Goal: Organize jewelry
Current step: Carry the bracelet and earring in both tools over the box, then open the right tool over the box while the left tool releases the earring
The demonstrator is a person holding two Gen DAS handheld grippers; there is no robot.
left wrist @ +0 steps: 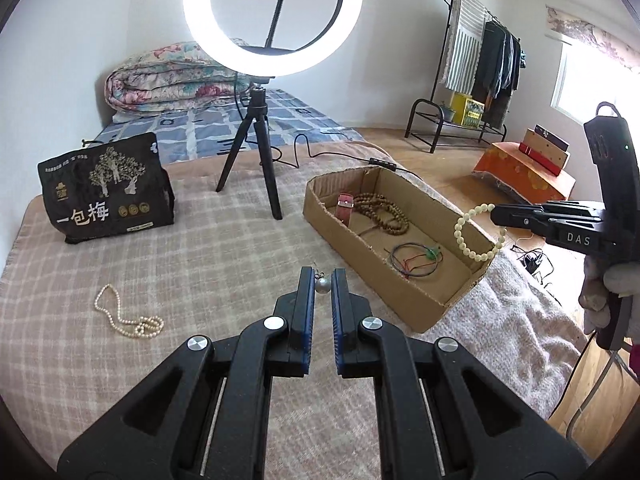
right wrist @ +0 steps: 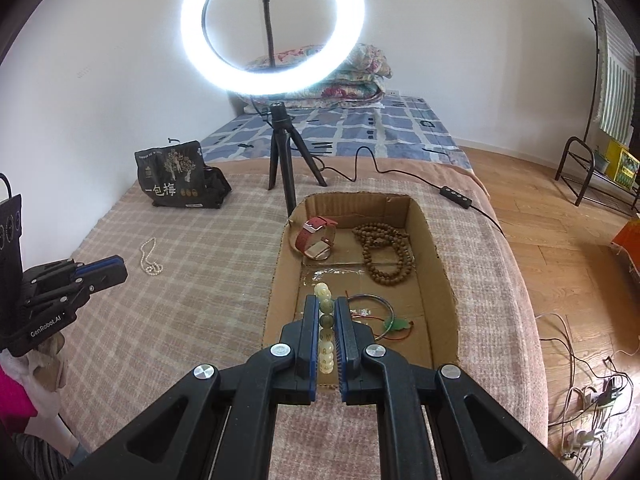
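Left wrist view: left tool (left wrist: 323, 280) clenched on a small silver ball earring (left wrist: 322, 285), light and slippery, pinched at its bead, above the bed. Right wrist view: right tool (right wrist: 325, 307) grasping a pale bead bracelet (right wrist: 325, 300), limp, over the cardboard box (right wrist: 436, 264).

You look across a bed (left wrist: 200, 248) under a pink checked blanket, white walls (right wrist: 100, 60) behind it. A lit ring light (left wrist: 273, 20) on a black tripod stands at top centre, a folded floral quilt (left wrist: 168, 76) behind. At upper right, a clothes rack (left wrist: 480, 60), bright window (left wrist: 576, 80) and wooden floor (right wrist: 560, 220).
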